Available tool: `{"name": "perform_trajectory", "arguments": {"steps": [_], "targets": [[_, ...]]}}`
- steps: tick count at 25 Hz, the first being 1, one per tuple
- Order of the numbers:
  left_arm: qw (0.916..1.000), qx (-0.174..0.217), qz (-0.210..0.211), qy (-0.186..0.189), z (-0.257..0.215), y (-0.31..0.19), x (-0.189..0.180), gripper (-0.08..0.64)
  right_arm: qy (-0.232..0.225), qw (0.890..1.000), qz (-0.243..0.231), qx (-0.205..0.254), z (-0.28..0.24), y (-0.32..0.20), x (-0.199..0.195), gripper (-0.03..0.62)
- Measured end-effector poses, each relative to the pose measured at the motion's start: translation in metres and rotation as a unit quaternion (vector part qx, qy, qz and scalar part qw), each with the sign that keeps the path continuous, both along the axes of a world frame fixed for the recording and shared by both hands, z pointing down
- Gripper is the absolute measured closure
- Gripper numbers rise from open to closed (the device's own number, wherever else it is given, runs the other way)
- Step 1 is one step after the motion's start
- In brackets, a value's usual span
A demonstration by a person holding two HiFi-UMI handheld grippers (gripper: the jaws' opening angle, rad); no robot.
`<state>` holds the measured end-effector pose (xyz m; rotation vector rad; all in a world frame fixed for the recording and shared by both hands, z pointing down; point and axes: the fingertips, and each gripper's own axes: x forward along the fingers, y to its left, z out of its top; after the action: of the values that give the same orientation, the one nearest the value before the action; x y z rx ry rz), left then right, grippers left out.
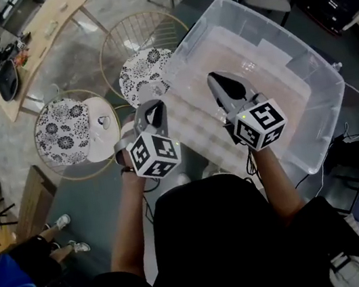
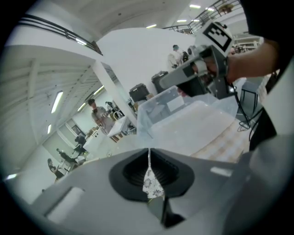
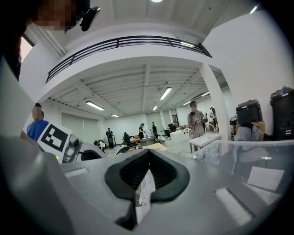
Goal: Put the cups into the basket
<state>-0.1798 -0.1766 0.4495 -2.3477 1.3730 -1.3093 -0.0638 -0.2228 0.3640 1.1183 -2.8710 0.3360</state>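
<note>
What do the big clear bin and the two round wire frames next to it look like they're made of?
The bin looks like clear, glossy plastic: what lies under it shows through its walls. The round frame beside it and the frame lower left look like thin metal wire with a gold finish, judging by the fine shiny rods; metal is likely, not certain.

The grey floor (image 1: 78,57) carries a clear plastic bin (image 1: 330,78), a near wire basket (image 1: 37,142) and a far wire basket (image 1: 132,32).

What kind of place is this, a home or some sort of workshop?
Probably a large open workshop or lab hall, not a home: a balcony railing runs overhead, strip lights run in rows, and several people stand around worktables in the distance.
</note>
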Motion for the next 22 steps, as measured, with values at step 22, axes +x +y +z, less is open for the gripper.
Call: {"name": "perform_trajectory", "arguments": {"steps": [22], "targets": [[0.9908,0.049,0.122,0.033,-0.058,-0.058,0.124,0.541,0.009,0.993,0.117,-0.012,0.004,0.004,0.107,0.592]]}}
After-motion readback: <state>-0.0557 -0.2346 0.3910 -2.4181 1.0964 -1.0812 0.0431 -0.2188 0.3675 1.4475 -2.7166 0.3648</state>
